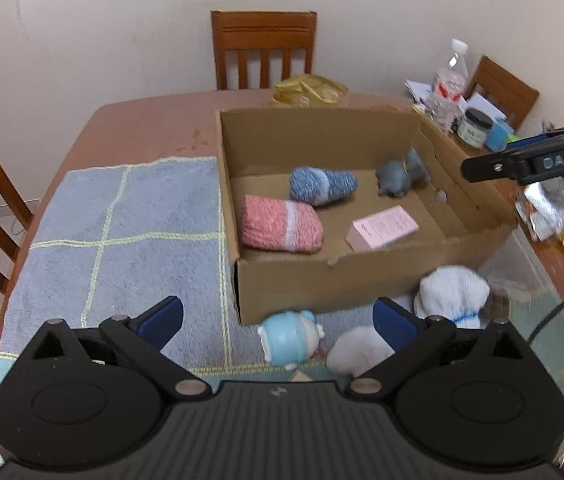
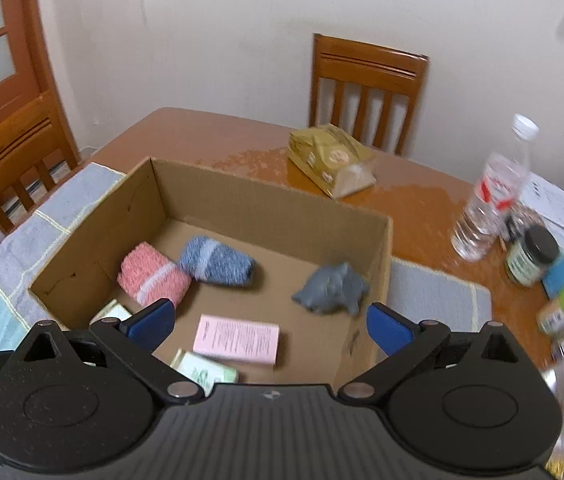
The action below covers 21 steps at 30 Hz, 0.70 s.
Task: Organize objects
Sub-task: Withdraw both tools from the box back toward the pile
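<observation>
An open cardboard box (image 1: pixel 322 288) (image 2: pixel 217 192) sits on the table. Inside lie a pink sock roll (image 1: pixel 279 224) (image 2: pixel 153 276), a blue sock roll (image 1: pixel 322 184) (image 2: pixel 217 262), a grey toy animal (image 1: pixel 402 174) (image 2: pixel 332 290), a pink packet (image 1: pixel 382 226) (image 2: pixel 237 340) and a green packet (image 2: pixel 205 370). My left gripper (image 1: pixel 277 326) is open above a light-blue figurine (image 1: pixel 290 338), a white round object (image 1: pixel 358 350) and a white plush (image 1: pixel 452 294) in front of the box. My right gripper (image 2: pixel 269 326) is open and empty over the box; it shows in the left wrist view (image 1: pixel 530 160).
A blue-grey checked mat (image 1: pixel 121 240) covers the table's left. A gold bag (image 2: pixel 330 158), a water bottle (image 2: pixel 490 200), a jar (image 2: pixel 530 254) and clutter stand at the right. Wooden chairs (image 1: pixel 263 48) surround the table.
</observation>
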Tool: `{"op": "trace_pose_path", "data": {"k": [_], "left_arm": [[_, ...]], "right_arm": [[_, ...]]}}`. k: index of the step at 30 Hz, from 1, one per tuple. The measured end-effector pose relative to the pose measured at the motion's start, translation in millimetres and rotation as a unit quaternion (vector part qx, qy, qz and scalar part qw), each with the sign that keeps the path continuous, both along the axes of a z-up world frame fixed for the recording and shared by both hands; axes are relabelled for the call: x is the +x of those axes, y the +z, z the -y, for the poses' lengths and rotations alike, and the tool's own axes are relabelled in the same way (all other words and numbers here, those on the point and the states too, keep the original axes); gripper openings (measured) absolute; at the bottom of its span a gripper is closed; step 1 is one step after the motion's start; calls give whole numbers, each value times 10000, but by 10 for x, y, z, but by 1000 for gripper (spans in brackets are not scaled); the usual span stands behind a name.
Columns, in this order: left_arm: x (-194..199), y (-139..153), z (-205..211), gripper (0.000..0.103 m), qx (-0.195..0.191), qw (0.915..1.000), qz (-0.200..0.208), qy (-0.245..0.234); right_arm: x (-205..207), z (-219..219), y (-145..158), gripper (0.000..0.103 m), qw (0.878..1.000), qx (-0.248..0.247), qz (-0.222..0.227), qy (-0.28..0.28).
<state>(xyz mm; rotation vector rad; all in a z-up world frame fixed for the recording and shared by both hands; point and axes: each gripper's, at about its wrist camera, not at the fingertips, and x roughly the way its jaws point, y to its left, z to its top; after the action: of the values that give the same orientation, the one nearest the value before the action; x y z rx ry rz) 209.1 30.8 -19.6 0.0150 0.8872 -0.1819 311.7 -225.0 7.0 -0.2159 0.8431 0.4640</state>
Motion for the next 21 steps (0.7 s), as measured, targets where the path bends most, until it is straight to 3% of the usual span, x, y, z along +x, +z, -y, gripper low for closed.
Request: {"op": "trace_pose_path", "data": {"k": [10,21], "left_arm": [[-197,-211,77,100,66,9978,46,-653],[-399,-478,82,100,197,9922,-83,-1231]], "right_arm": [[-606,249,-241,103,9939,143,-195,-1073],[-1236,451,-734,103,9735,95,-740,-2161]]}}
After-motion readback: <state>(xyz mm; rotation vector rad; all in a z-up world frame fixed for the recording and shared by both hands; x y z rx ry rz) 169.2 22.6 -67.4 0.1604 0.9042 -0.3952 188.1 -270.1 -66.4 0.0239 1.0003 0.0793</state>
